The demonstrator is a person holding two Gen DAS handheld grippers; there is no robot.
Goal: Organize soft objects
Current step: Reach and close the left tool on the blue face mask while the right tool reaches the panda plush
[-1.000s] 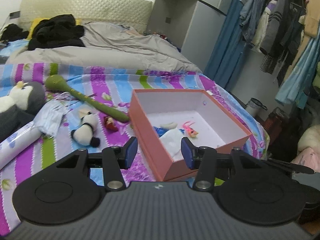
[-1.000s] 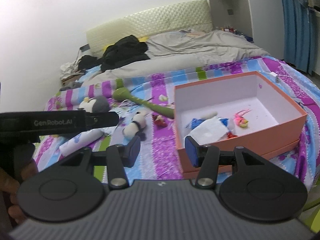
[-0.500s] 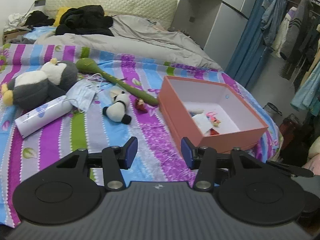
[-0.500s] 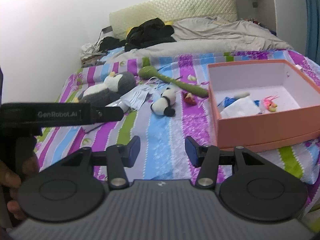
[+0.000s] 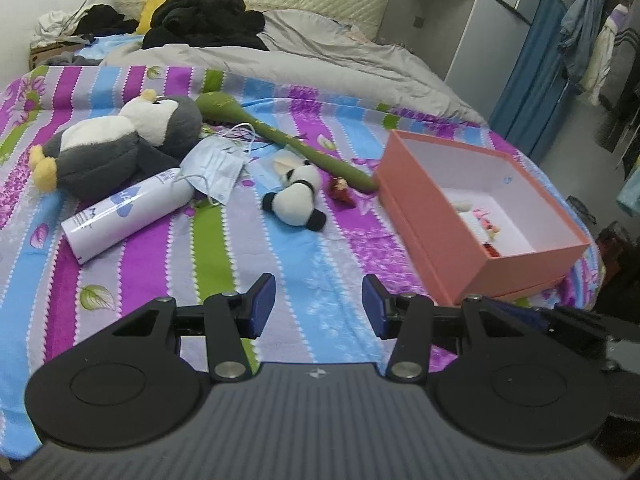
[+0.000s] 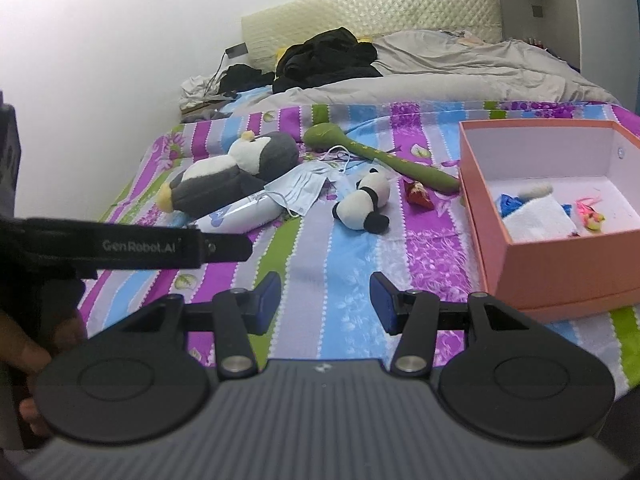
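Note:
On the striped bedspread lie a small panda plush (image 5: 297, 200) (image 6: 363, 203), a grey penguin plush (image 5: 120, 146) (image 6: 230, 174), a long green plush (image 5: 288, 145) (image 6: 380, 156), a blue face mask (image 5: 218, 166) (image 6: 302, 186) and a tiny red toy (image 5: 341, 190) (image 6: 418, 193). An orange box (image 5: 412, 216) (image 6: 560, 272) at the right holds a white cloth and small toys. My left gripper (image 5: 319, 306) hangs open above bare bedspread, short of the panda. My right gripper (image 6: 326, 303) is open too, with nothing between its fingers.
A white tube (image 5: 124, 216) (image 6: 240, 214) lies by the penguin. A grey duvet (image 5: 320, 64) and black clothes (image 5: 204, 20) cover the far bed. Clothes hang at the right (image 5: 592, 52). A hand (image 6: 28, 356) holds the left tool's strap (image 6: 120, 246).
Both views have swung left and drawn back from the box; the panda, penguin and mask now sit near the middle. Both grippers' jaws kept the same gap.

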